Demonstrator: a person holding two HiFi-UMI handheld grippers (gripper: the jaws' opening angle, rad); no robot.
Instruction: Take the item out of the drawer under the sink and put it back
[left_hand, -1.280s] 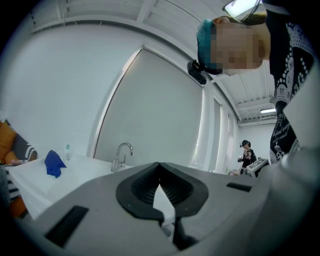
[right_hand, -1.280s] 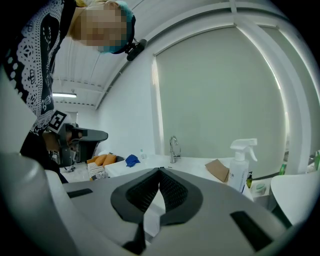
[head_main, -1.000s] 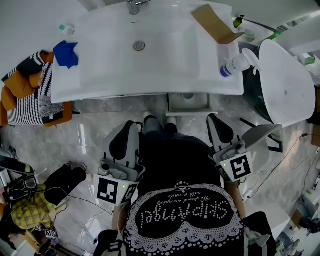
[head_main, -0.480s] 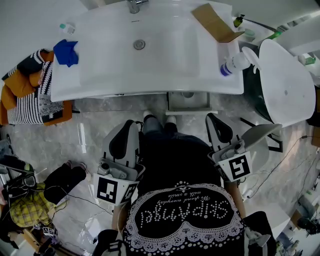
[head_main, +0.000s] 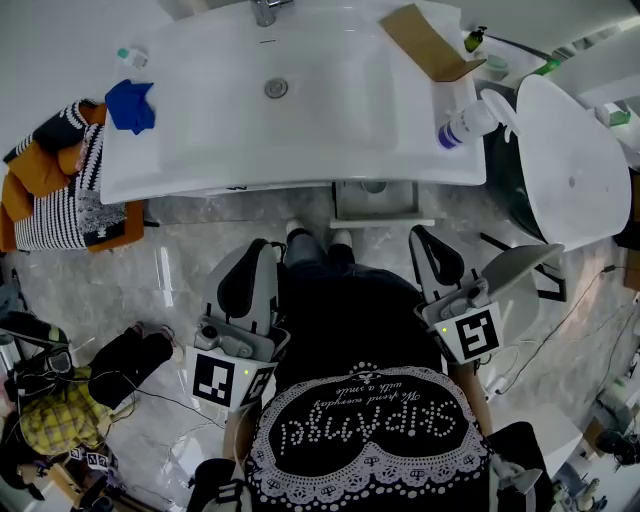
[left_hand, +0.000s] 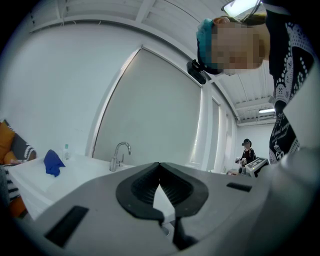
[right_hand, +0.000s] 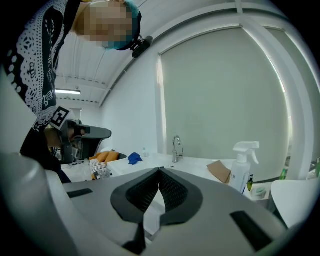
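The white sink (head_main: 200, 150) fills the top of the head view. Under its front edge a small drawer (head_main: 375, 203) stands slightly pulled out; I cannot see what is in it. My left gripper (head_main: 260, 248) is held low in front of the person's body, left of the legs, pointing toward the sink, shut and empty. My right gripper (head_main: 424, 234) is on the other side, just right of the drawer and short of it, also shut with nothing in it. In the left gripper view (left_hand: 159, 163) and the right gripper view (right_hand: 160, 170) the black pads meet at their tips.
On the sink top are a faucet (head_main: 265, 12), a blue cloth (head_main: 132, 105), a small bottle (head_main: 128, 57), a cardboard piece (head_main: 425, 42) and a spray bottle (head_main: 465, 125). A round white lid (head_main: 570, 165) stands at the right. Striped and orange cushions (head_main: 55, 180) and floor clutter (head_main: 60, 415) lie at the left.
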